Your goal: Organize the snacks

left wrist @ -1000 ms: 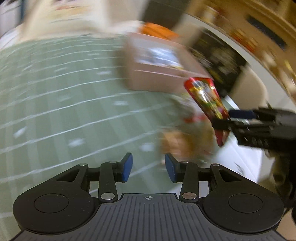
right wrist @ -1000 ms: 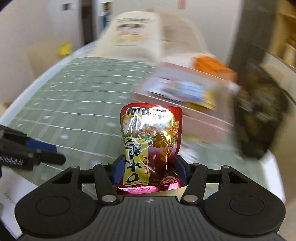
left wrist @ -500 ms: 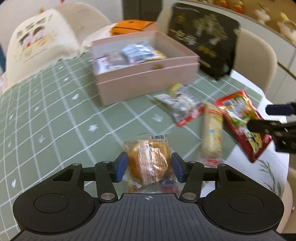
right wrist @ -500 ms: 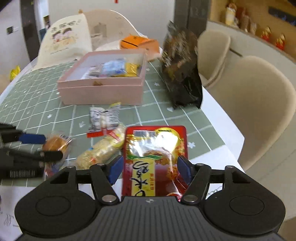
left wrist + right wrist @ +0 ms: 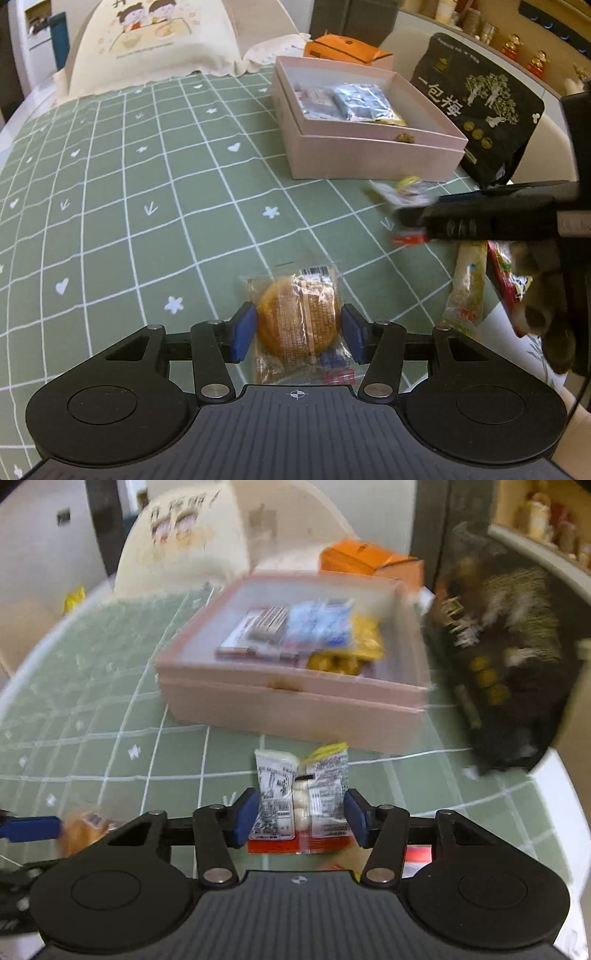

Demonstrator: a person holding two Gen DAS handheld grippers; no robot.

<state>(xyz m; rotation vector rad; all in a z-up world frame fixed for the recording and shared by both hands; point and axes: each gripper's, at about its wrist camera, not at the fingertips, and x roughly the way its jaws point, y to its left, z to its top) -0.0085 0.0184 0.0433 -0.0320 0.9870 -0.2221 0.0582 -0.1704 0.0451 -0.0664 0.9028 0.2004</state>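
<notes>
My left gripper (image 5: 298, 332) is open with its blue pads on either side of a wrapped round orange cake (image 5: 299, 321) that lies on the green checked tablecloth. My right gripper (image 5: 301, 818) is open around a white and red snack packet (image 5: 301, 797) lying on the cloth; it is also in the left wrist view (image 5: 476, 221). The red and yellow pouch (image 5: 508, 284) lies on the table at the right, beside a long yellow snack pack (image 5: 467, 284). The open pink box (image 5: 369, 147) (image 5: 295, 698) holds several snacks.
A black standing bag (image 5: 480, 107) is right of the box, an orange box (image 5: 347, 48) behind it. A cream chair cover (image 5: 155, 40) is at the far side. The table edge is close at the right (image 5: 561, 812).
My right gripper let go of the red and yellow pouch and moved forward over the white and red packet. My left gripper stays around the orange cake.
</notes>
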